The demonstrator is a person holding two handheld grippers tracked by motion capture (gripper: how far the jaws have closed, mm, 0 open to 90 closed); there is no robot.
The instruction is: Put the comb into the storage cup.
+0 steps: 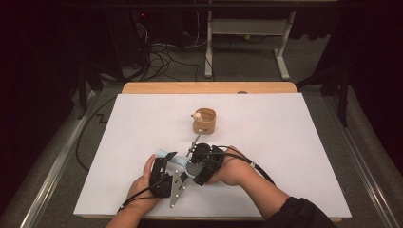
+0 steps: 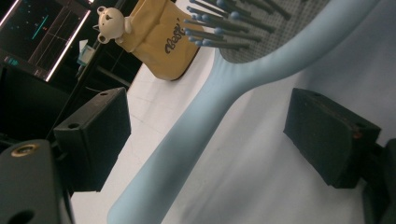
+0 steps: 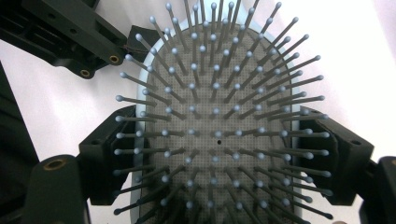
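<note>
A white sheet (image 1: 142, 142) is laid over the wooden table (image 1: 209, 88). The brush (image 3: 215, 140) is clamped by the right gripper (image 1: 202, 164); the left gripper (image 2: 210, 135) is open around its handle. Cables (image 1: 161, 57) are strewn behind.

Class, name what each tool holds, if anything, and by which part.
The right tool clamps the hairbrush by its head's edges. The left tool straddles the handle without touching.

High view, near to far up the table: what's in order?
Left claw at the handle of the light blue plastic hairbrush → right claw around the brush's bristle head → thin metal rod → tan round holder with a small white bear figure → bare wooden table edge.
</note>
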